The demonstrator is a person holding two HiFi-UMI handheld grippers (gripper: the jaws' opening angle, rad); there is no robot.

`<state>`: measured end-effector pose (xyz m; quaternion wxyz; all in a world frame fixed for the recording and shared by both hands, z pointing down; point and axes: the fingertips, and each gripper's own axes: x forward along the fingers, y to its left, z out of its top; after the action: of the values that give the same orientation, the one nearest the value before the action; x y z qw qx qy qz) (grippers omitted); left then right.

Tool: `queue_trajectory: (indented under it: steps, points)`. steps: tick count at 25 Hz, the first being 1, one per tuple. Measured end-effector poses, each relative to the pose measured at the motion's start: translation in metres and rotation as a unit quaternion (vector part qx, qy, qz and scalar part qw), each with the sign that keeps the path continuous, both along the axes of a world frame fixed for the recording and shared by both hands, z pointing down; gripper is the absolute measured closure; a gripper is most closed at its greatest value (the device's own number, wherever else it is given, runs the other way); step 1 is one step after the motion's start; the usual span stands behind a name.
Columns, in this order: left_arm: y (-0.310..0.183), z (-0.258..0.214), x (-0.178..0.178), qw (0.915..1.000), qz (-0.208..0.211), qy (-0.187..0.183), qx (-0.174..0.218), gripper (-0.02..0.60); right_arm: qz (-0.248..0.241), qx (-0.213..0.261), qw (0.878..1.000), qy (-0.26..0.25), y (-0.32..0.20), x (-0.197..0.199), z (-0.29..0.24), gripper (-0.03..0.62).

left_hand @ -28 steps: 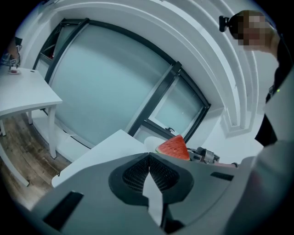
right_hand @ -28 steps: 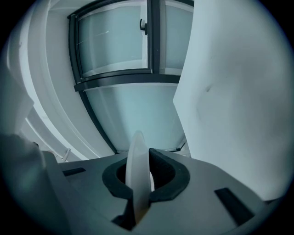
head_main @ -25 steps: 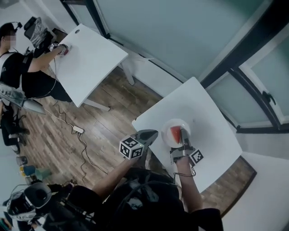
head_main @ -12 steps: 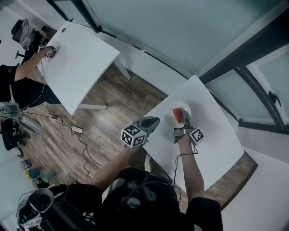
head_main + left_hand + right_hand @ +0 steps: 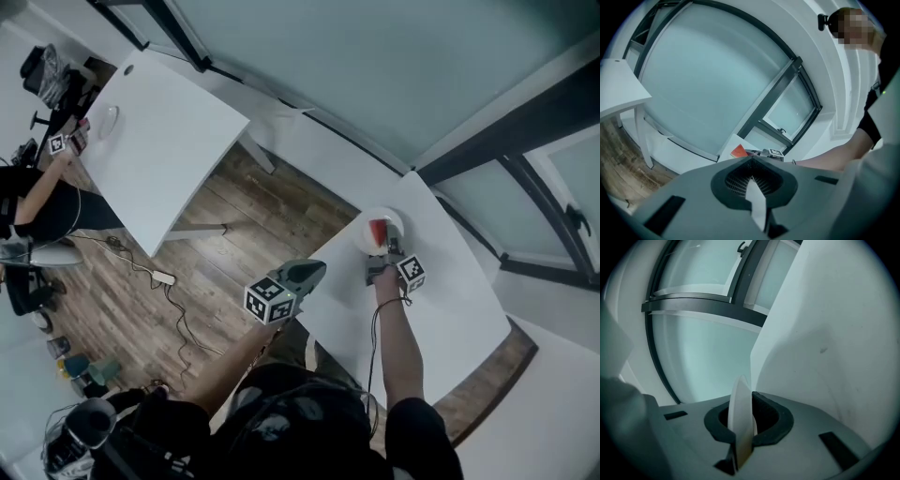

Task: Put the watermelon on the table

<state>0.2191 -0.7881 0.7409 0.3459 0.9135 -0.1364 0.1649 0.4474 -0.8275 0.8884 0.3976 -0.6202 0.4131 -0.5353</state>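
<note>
A red watermelon slice [image 5: 379, 229] lies on a white plate [image 5: 392, 218] at the far corner of the white table [image 5: 441, 309]. My right gripper [image 5: 383, 251] reaches in from the near side and is shut on the plate's near rim. In the right gripper view that rim [image 5: 739, 416] stands edge-on between the jaws. My left gripper [image 5: 313, 270] hovers at the table's left edge, shut with nothing in it. The left gripper view shows the watermelon slice [image 5: 739, 151] and the right gripper's marker cube [image 5: 776, 152] beyond its closed jaws.
A second white table [image 5: 159, 141] stands at the upper left, with a seated person [image 5: 37, 202] working at its far end. A power strip and cable [image 5: 161, 277] lie on the wooden floor between the tables. Glass wall panels with dark frames [image 5: 487, 141] run behind my table.
The right gripper has carried the plate with the watermelon farther along the table toward its far corner. The left gripper has shifted a little along the table's left edge.
</note>
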Motion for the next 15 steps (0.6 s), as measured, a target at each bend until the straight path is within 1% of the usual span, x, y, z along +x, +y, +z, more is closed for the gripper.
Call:
queue_trajectory:
  steps: [3,5,7,8,9,10,12,13,15]
  points:
    - [-0.001,0.006,-0.008,0.9998,-0.011,0.005,-0.015,0.575,-0.002,-0.009,1.000,0.007,-0.008,0.003,0.004,0.571]
    - [-0.003,0.011,-0.009,0.9997,-0.015,0.003,-0.017,0.576,-0.005,-0.027,0.999,0.017,-0.011,0.003,0.007,0.571]
    - [-0.005,0.015,-0.009,0.9997,-0.017,-0.001,-0.018,0.575,-0.027,-0.070,0.996,0.044,-0.013,0.003,0.011,0.569]
    - [-0.005,0.017,-0.009,0.9997,-0.017,-0.001,-0.019,0.575,-0.047,-0.098,0.992,0.072,-0.014,0.003,0.012,0.568]
    - [-0.005,0.018,-0.008,0.9997,-0.016,0.000,-0.021,0.577,-0.072,-0.127,0.983,0.109,-0.015,0.004,0.012,0.559]
    - [-0.004,0.018,-0.006,0.9996,-0.015,0.003,-0.023,0.577,-0.096,-0.155,0.971,0.154,-0.015,0.007,0.010,0.551]
    - [-0.004,0.018,-0.004,0.9996,-0.011,0.007,-0.026,0.576,-0.130,-0.197,0.942,0.237,-0.016,0.014,0.007,0.526]
    - [-0.003,0.017,-0.002,0.9996,-0.009,0.008,-0.026,0.576,-0.137,-0.211,0.931,0.264,-0.016,0.018,0.006,0.522]
    - [-0.001,0.015,0.002,0.9996,-0.005,0.009,-0.025,0.575,-0.152,-0.237,0.910,0.303,-0.014,0.026,0.006,0.474]
